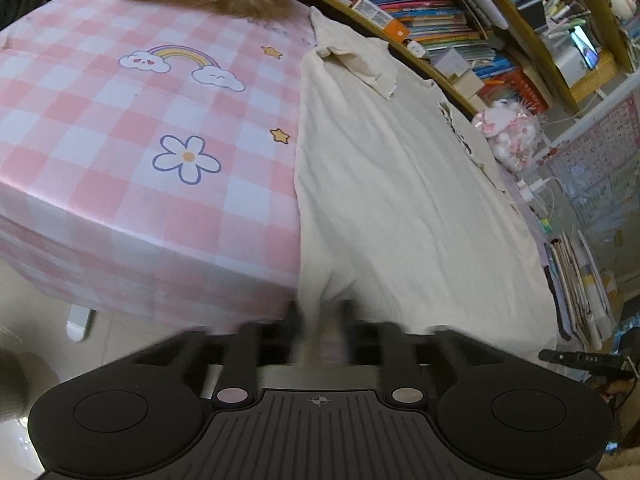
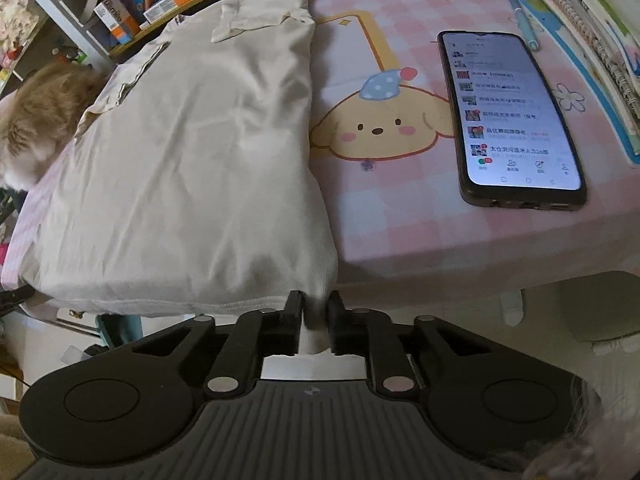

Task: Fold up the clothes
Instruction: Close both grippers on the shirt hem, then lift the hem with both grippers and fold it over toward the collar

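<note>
1. On the pink checked tablecloth [image 2: 400, 224] lies a cream shirt [image 2: 192, 168], folded lengthwise into a long panel, its hem hanging over the table's near edge.
2. From the right wrist camera, the shirt fills the left half of the table; its collar [image 2: 256, 20] sits toward 12 o'clock and its straight folded edge runs down toward 6 o'clock.
3. The right gripper [image 2: 316, 312] is at 6 o'clock in its own view, fingers drawn nearly together and pinching the shirt's near right corner; a fold of cream cloth shows between them.
4. From the left wrist camera, the shirt runs from 12 o'clock down to 6 o'clock, covering the right part of the table.
5. The left gripper [image 1: 320, 320] is blurred; its fingers stand close together with pale cloth between them, clamped on the near left corner of the hem.
6. A phone [image 2: 512, 120] lies screen-up and lit at 2 o'clock in the right view, well apart from the shirt.
7. A blue pen [image 2: 522, 18] and a stack of spiral notebooks [image 2: 592, 32] lie beyond the phone at 1 o'clock.
8. A furry tan animal [image 2: 44, 116] is at the table's far side, at 9 o'clock in the right view.
9. Bookshelves [image 1: 432, 12] packed with books stand past the table.
</note>
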`<action>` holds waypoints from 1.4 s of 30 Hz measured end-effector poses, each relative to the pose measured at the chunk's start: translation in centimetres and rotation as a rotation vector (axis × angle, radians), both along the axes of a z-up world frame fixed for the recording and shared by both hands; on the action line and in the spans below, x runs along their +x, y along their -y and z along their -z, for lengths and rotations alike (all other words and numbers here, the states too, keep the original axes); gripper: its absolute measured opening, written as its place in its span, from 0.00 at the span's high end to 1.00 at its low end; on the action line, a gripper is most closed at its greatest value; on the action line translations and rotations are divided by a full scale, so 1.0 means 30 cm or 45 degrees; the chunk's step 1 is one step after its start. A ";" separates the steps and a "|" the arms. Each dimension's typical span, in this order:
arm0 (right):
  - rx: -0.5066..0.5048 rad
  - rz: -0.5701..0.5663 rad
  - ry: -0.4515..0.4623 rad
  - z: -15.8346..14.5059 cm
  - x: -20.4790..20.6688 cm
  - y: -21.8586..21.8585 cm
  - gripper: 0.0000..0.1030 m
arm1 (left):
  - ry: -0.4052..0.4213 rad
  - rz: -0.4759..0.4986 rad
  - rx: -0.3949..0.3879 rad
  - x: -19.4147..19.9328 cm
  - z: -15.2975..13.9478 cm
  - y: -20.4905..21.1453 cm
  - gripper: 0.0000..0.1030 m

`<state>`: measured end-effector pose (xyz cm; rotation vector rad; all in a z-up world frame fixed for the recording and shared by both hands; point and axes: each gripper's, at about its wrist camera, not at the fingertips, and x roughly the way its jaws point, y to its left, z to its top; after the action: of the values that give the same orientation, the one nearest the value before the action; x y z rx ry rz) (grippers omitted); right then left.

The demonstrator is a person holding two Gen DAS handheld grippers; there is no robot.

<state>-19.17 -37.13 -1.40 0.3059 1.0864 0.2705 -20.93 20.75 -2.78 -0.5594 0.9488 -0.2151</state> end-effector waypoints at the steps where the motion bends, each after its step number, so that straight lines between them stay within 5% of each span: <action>1: 0.003 0.004 -0.004 0.004 0.005 -0.001 0.79 | 0.004 -0.003 -0.010 0.001 0.001 -0.005 0.42; 6: 0.016 0.015 -0.019 0.024 0.031 -0.010 0.75 | -0.017 -0.051 -0.099 0.011 0.031 -0.032 0.48; 8: 0.012 0.011 -0.017 0.026 0.037 -0.015 0.81 | -0.025 -0.069 -0.118 0.006 0.040 -0.041 0.58; 10: 0.011 0.011 -0.013 0.023 0.029 -0.011 0.91 | -0.011 -0.059 -0.153 -0.005 0.035 -0.045 0.85; 12: 0.013 0.017 -0.007 0.016 0.016 -0.005 0.92 | -0.002 -0.042 -0.156 -0.014 0.022 -0.042 0.95; 15: 0.015 0.048 0.007 -0.004 -0.012 0.005 0.93 | -0.002 -0.022 -0.101 -0.018 -0.006 -0.028 0.97; 23: 0.105 0.161 -0.007 -0.065 -0.109 0.039 0.93 | 0.004 0.028 -0.201 -0.077 -0.065 -0.055 0.97; 34: 0.163 0.260 -0.128 -0.046 -0.282 0.056 0.94 | -0.120 0.022 -0.302 -0.185 0.014 -0.108 0.97; 37: 0.183 0.275 -0.164 -0.030 -0.303 0.050 0.94 | -0.089 0.017 -0.359 -0.181 0.005 -0.115 0.97; 42: 0.371 0.374 -0.109 -0.090 -0.279 0.064 0.94 | 0.113 -0.044 -0.538 -0.133 -0.066 -0.149 0.97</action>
<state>-27.54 -39.06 1.30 0.7366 1.0700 0.1530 -24.91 25.21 -0.79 -0.9457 0.8088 -0.4105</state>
